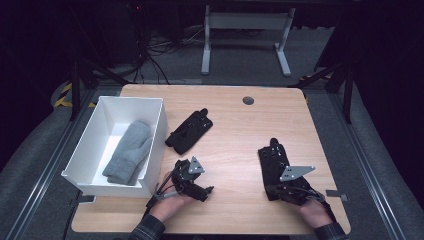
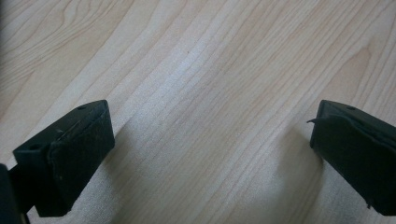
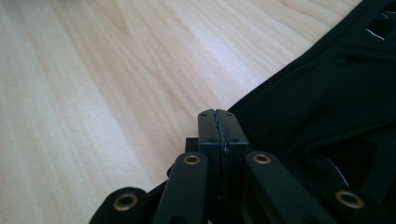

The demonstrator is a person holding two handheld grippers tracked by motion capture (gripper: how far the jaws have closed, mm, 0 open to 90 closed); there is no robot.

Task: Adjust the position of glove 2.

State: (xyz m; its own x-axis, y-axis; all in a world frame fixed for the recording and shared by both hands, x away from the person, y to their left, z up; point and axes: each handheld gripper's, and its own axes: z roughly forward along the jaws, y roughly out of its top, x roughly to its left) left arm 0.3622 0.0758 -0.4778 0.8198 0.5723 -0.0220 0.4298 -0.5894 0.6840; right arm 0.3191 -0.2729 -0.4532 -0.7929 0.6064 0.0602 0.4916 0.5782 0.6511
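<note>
The work in hand seems to be putting gloves into the white box (image 1: 152, 117), at the left of the high view, where a grey mitten (image 1: 129, 152) already lies. One black glove (image 1: 274, 159) lies at the lower right of the table (image 1: 235, 130), and the right gripper (image 3: 217, 114) stands at its near edge with the jaws pressed flat together. I see no cloth between them. To take this glove well, I think the jaws must open first, then slide low over the edge of the fabric and close on it.

The left gripper (image 1: 209, 189) rests at the lower middle, jaws wide apart over bare wood. A second black glove (image 1: 190, 131) lies just beside the box.

In the high view the right gripper covers the near part of the glove, so the exact contact is hard to judge. The right gripper view cuts the glove off at the right.
</note>
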